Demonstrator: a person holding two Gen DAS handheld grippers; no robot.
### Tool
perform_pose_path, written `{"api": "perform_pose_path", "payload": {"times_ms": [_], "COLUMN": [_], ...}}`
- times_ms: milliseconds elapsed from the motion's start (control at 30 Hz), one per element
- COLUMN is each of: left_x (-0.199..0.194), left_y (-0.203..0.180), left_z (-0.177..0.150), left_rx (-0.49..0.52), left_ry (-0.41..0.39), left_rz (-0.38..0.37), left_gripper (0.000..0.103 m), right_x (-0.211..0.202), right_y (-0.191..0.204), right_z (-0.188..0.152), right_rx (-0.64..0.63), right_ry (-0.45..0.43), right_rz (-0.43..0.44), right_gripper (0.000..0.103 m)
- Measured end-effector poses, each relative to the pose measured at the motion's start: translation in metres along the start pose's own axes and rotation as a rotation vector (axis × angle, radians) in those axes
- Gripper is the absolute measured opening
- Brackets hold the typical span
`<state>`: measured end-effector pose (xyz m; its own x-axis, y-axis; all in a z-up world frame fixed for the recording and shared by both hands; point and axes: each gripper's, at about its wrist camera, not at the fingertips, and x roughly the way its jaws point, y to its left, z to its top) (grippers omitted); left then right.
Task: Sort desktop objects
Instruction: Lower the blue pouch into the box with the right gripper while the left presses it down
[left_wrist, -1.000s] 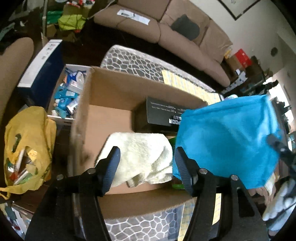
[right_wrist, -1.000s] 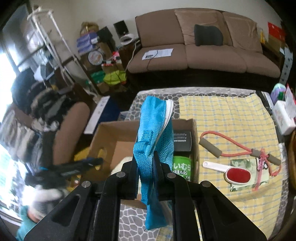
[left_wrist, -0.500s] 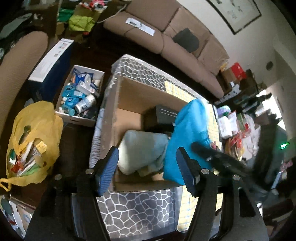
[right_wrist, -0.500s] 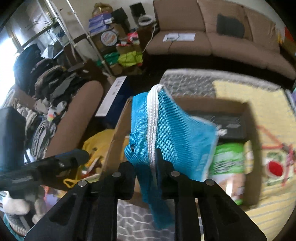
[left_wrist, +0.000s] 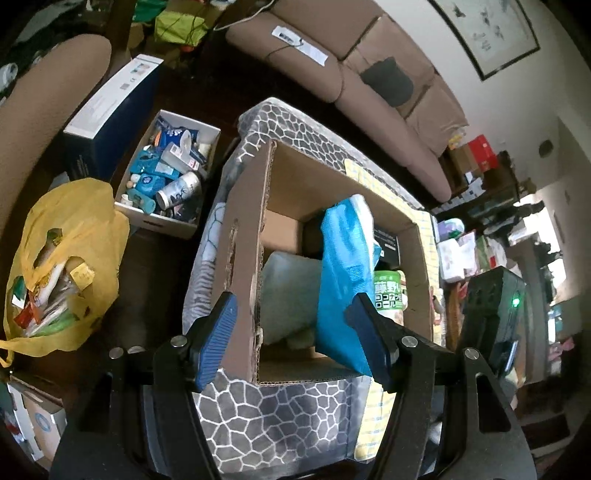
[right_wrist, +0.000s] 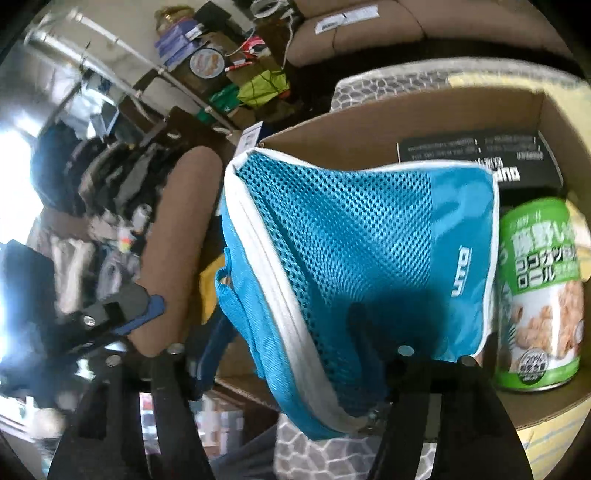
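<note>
The blue mesh pouch (right_wrist: 354, 251) stood inside the cardboard box (left_wrist: 243, 258), between a pale towel (left_wrist: 288, 295) and a green snack can (right_wrist: 539, 291). The right tool (right_wrist: 284, 362) had its fingers spread either side of the pouch; whether it gripped could not be determined. The left tool (left_wrist: 291, 339) was open and empty. A black carton (right_wrist: 476, 155) was also boxed; further sorting was judged outstanding. The worktop (left_wrist: 280, 417) carried the box.

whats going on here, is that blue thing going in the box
A person is sorting things into a cardboard box with two handheld grippers. The blue mesh pouch is at the box opening, partly inside, with the right gripper around its lower edge; whether the grip is shut is unclear. The left gripper is open and holds nothing. Already in the box: a pale towel, a green snack can and a black box.
</note>
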<state>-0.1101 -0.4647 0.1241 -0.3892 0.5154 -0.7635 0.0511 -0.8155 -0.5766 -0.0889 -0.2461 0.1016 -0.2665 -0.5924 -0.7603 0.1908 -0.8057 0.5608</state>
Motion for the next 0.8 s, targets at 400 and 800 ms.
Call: {"api": "perform_pose_path", "payload": {"times_ms": [400,800], "left_x": [0.021,0.046], "left_y": [-0.020,-0.061], "left_z": [-0.004,-0.005], "left_rx": [0.024,0.131], "left_ry": [0.036,0.066], "left_rz": [0.026,0.050], "left_gripper": [0.060,0.059], "right_x": [-0.022,-0.052], "right_y": [-0.002,-0.043], "right_z": [-0.004,0.023], "right_rx": [-0.072,-0.113], "right_ry": [0.028,-0.041], "right_rz": [-0.015,-0.210], "right_gripper": [0.078,0.048]}}
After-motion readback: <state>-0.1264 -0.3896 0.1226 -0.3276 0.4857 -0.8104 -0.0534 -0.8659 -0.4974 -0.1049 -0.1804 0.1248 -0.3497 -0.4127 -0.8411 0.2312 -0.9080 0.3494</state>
